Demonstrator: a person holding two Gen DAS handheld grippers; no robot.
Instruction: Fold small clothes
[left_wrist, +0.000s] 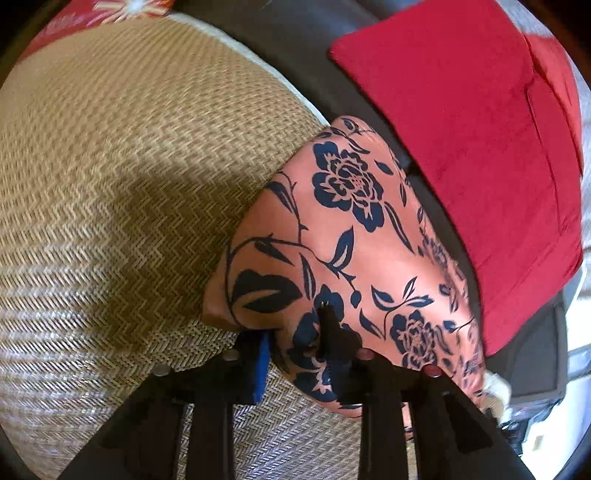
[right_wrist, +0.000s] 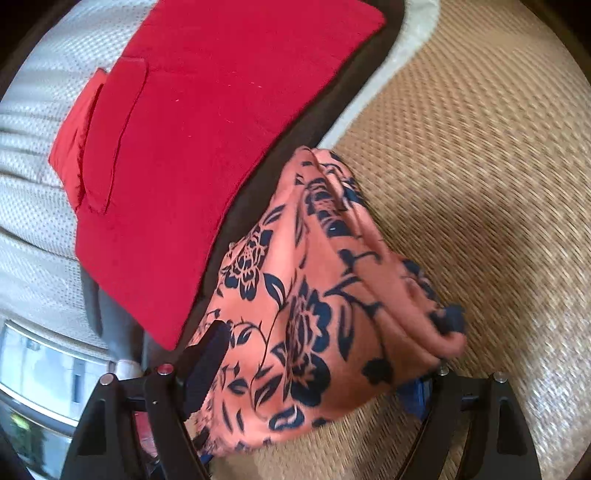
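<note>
A salmon-pink garment with a dark navy flower print (left_wrist: 354, 236) hangs bunched over the woven mat. My left gripper (left_wrist: 295, 332) is shut on its lower edge; the cloth covers most of the fingers. In the right wrist view the same garment (right_wrist: 314, 295) drapes in folds between the fingers. My right gripper (right_wrist: 317, 369) is shut on it, with the left finger (right_wrist: 207, 354) showing and the right one mostly hidden under cloth.
A tan woven mat (left_wrist: 129, 184) (right_wrist: 480, 166) covers the surface. A folded red cloth (left_wrist: 461, 147) (right_wrist: 207, 129) lies on a dark cushion (left_wrist: 288, 55) beside it. A white textured fabric (right_wrist: 33, 184) lies at the left.
</note>
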